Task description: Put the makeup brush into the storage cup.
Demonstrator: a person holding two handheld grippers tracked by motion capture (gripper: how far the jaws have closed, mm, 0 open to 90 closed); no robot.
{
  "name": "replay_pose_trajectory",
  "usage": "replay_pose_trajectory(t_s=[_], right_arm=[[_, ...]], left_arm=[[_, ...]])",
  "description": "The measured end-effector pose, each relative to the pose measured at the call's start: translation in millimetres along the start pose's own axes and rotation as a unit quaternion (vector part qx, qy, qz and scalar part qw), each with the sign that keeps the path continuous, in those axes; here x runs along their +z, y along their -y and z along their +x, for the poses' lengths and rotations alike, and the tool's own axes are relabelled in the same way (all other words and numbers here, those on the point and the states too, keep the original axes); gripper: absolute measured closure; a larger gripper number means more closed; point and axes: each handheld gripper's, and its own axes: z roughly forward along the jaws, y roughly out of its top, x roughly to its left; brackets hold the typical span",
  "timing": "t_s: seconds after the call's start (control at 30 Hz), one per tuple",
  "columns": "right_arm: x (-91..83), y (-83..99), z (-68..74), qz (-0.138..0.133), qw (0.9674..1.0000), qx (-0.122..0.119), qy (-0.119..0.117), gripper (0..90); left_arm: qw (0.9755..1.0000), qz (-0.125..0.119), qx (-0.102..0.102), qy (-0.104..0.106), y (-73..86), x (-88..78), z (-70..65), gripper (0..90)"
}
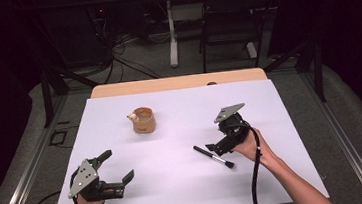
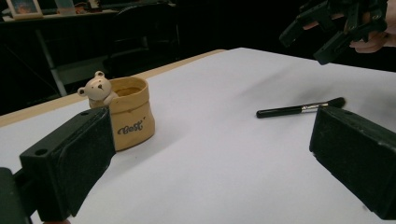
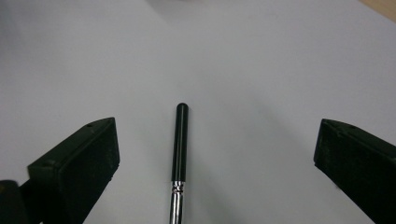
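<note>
Jaws of the right gripper (image 1: 214, 148) stood wide apart, poised over the brush (image 1: 214, 156) with its black handle (image 3: 180, 142) lying lengthwise between them and untouched by either. That straddling stance, judging by the right gripper view, suited a pick-up: closing would have pinched the handle above the silver ferrule (image 3: 176, 201). The brush lay flat on the white sheet, bristles toward the person, just in front of the right hand (image 1: 251, 147).

The left gripper (image 1: 116, 166) was also spread open and held nothing, resting near the front left corner, well apart from the brush; it seemed simply parked out of the way. Its camera looked across at the tan bear pot (image 2: 122, 111), which stood upright farther back, its mouth open, probably the brush's destination.

The white sheet (image 1: 177, 192) covered a wooden table (image 1: 117, 89). Beyond it the room was dark, with a chair (image 1: 231, 22), a table leg and cables on a grey floor.
</note>
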Motion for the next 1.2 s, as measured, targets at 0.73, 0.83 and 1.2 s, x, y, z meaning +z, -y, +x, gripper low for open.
replay_pose_trajectory(t_s=[0.73,0.83,1.2], right_arm=[[21.4,-11.5,3.1,0.100,0.9948,-0.011,-0.017,11.9],[25.9,-9.2,5.1,0.114,0.9933,-0.012,-0.019,19.3],[38.2,3.1,9.2,0.137,0.9904,-0.002,-0.017,47.0]], left_arm=[[1.0000,0.005,0.003,-0.001,0.0,0.3,-0.2,0.3],[1.0000,0.005,0.003,-0.003,0.0,0.1,0.0,0.3],[1.0000,0.005,0.002,-0.005,0.1,-0.5,0.5,0.3]])
